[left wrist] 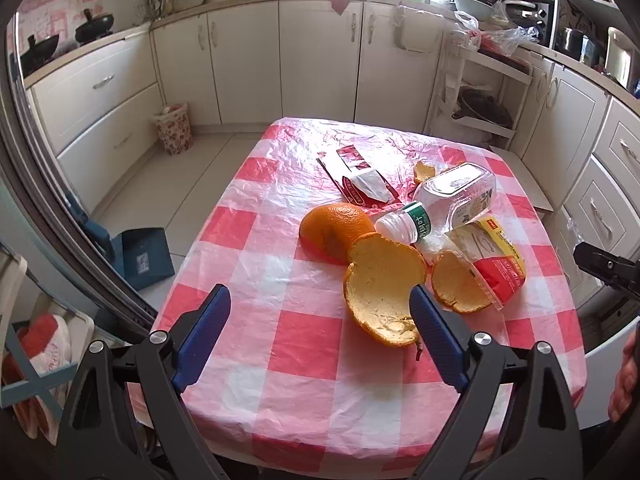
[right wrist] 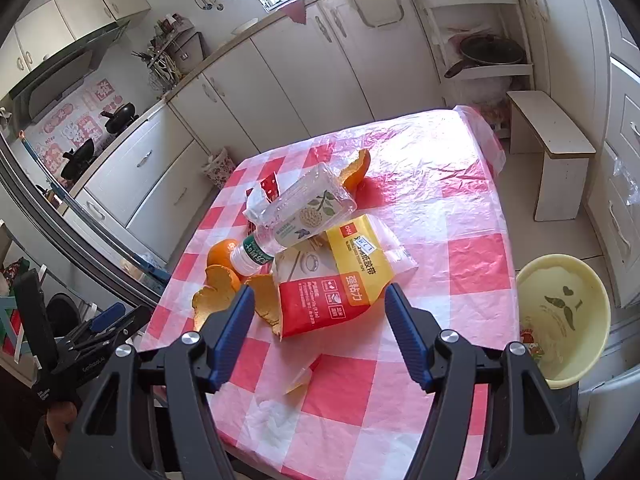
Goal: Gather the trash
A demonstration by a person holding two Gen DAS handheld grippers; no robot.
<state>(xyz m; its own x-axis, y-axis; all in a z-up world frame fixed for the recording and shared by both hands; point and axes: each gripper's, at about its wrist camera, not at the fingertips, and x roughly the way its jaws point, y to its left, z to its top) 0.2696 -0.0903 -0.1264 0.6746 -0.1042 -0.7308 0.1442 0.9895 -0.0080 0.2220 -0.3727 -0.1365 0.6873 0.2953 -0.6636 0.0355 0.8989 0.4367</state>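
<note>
On the red-and-white checked table [left wrist: 304, 344] lies a heap of trash: a large orange peel [left wrist: 380, 288], a second peel [left wrist: 456, 284], an orange half [left wrist: 332, 224], a clear plastic bottle [left wrist: 448, 200] on its side, a yellow-and-red packet [left wrist: 500, 264] and a torn red wrapper [left wrist: 360, 184]. My left gripper [left wrist: 320, 300] stands open just short of the large peel, nothing between its fingers. In the right wrist view my right gripper [right wrist: 320, 300] is open in front of the packet [right wrist: 340, 280], with the bottle [right wrist: 296, 212] and peels [right wrist: 224, 292] behind it.
A yellow bowl [right wrist: 560, 320] sits just off the table's right edge. A small patterned bin [left wrist: 174, 128] stands on the floor by the cabinets, a blue dustpan [left wrist: 140, 256] left of the table, a white stool [right wrist: 548, 148] at the right. A crumpled scrap [right wrist: 296, 380] lies near the front.
</note>
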